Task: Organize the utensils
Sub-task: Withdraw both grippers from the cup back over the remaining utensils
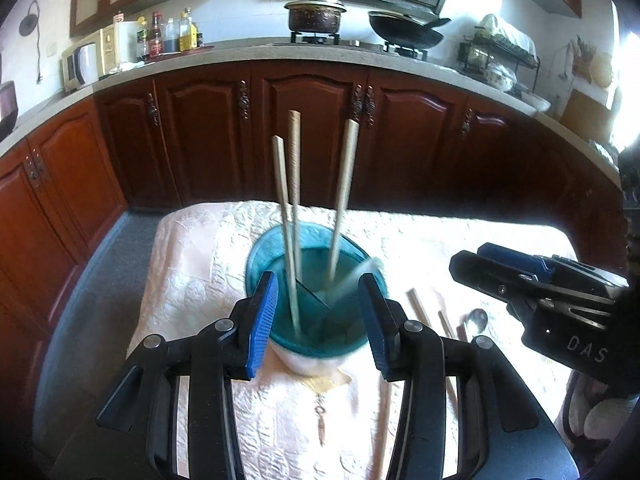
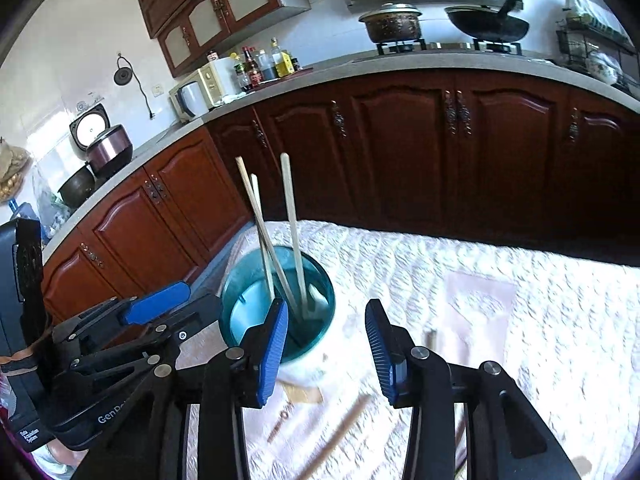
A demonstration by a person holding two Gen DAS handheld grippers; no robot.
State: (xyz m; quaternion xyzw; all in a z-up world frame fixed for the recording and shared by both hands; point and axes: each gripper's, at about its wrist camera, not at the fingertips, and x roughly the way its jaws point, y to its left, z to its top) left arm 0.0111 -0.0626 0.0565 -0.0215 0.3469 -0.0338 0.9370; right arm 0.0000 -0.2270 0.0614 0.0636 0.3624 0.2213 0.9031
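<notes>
Gaping empty, both grippers' jaws: left gripper (image 1: 318, 320), right gripper (image 2: 326, 344).

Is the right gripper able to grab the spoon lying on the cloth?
Probably yes. The right gripper is open and empty, and the spoon lies bare on the cloth beside the blue cup, with nothing on top of it.

Three pale chopsticks (image 1: 294, 200) stand in one teal holder (image 1: 312, 280). Beside it lie two brown chopsticks (image 1: 420, 312) and one metal spoon (image 1: 476, 320). Two tools are visible: left tool (image 1: 318, 316), right tool (image 2: 326, 352).
</notes>
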